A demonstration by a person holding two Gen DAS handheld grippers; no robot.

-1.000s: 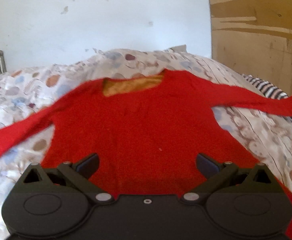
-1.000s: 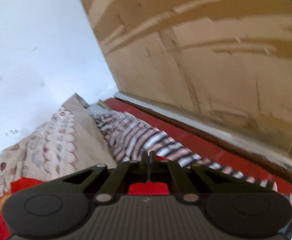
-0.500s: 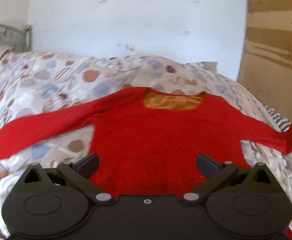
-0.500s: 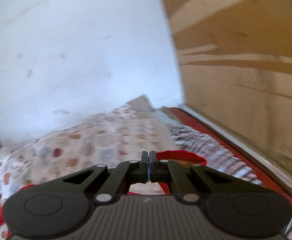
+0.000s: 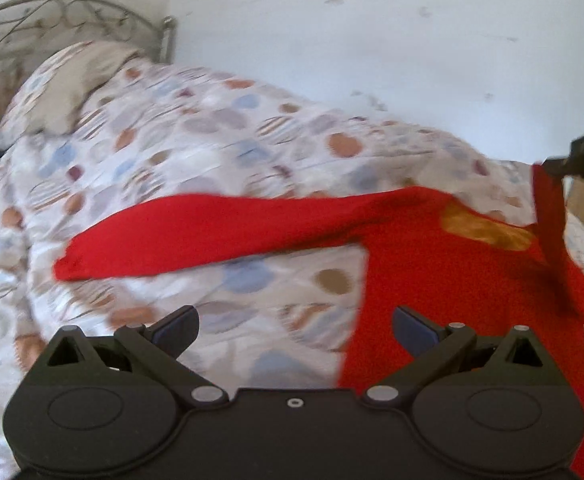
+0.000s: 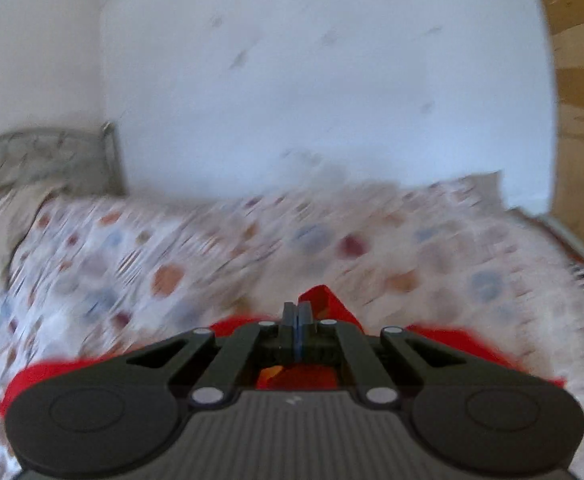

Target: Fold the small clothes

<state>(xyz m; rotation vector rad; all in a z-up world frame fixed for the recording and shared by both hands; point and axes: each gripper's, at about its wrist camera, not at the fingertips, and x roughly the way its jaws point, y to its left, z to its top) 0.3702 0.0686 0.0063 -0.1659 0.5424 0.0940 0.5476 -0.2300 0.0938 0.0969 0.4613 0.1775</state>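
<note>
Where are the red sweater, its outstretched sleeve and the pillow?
red sweater (image 5: 452, 300), left wrist view, body panel.
outstretched sleeve (image 5: 212, 232), left wrist view, mid-length.
pillow (image 5: 60, 92), left wrist view, its centre.

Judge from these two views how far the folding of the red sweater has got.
Done: the red sweater lies spread on the patterned bedspread. In hand: the right hand-held gripper is shut on one sleeve, lifting it over the body. Left: the other sleeve remains outstretched; left hand-held gripper open, empty.
</note>
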